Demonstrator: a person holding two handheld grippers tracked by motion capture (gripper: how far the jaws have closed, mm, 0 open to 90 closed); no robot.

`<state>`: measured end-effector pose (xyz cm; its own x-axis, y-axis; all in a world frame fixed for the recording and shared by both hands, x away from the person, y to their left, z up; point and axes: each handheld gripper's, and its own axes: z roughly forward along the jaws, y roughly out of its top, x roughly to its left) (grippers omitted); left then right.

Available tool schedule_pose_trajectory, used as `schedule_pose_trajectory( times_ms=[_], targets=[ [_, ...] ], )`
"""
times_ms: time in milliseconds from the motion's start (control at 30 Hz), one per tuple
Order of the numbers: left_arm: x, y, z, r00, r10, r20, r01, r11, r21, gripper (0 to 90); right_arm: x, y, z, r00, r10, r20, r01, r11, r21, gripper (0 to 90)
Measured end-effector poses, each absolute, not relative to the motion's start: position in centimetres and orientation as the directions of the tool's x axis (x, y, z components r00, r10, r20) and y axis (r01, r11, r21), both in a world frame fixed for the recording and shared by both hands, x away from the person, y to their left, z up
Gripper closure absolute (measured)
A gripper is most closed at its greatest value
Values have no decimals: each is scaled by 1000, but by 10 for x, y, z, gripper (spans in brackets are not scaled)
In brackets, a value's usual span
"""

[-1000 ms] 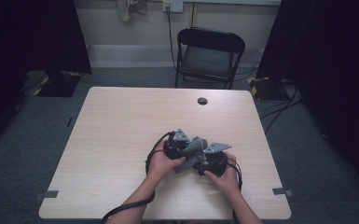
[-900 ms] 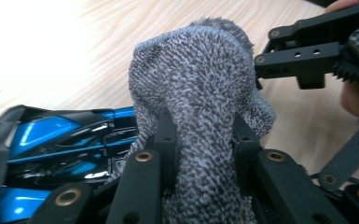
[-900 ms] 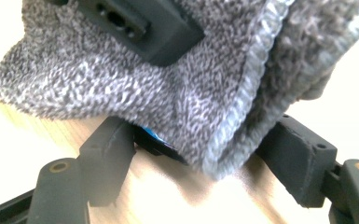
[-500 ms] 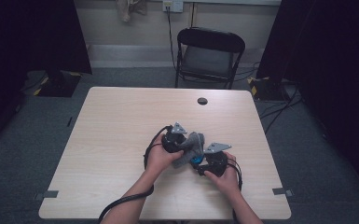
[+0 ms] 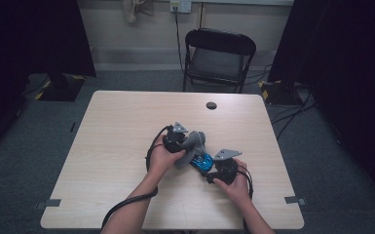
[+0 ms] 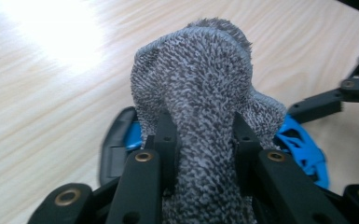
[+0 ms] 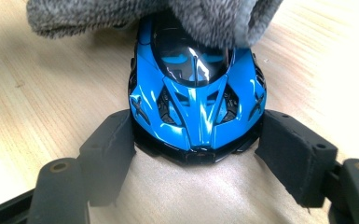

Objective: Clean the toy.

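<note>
Right gripper view has the right gripper clamping the glossy blue toy car, left gripper pinching a fuzzy grey cloth over its roof, so wiping looks midway.

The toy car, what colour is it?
The toy car is bright blue with black trim, clearest in the right gripper view.

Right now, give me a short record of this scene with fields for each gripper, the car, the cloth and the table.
left gripper: shut on the grey cloth
right gripper: jaws clamped on both sides of the blue toy car
cloth: bunched, draped over the far half of the car
car: flat on the table, one end pointing at the right gripper's camera
table: light wood; a small dark round thing near its far edge
</note>
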<state>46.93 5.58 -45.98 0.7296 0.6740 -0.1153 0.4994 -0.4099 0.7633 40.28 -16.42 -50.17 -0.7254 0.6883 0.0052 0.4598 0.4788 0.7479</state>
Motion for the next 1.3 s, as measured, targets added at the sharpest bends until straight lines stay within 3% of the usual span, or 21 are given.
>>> schedule_pose_trajectory(
  times_ms=[933, 1300],
  targets=[
    [492, 81, -449, 644, 764, -27, 527, -418, 740, 710, 403, -164, -502, -725, 689, 6, 460, 478, 748, 270],
    [483, 91, -428, 656, 749, -88, 520, -365, 772, 712, 403, -164, -502, -726, 688, 5, 459, 479, 748, 270]
  ],
)
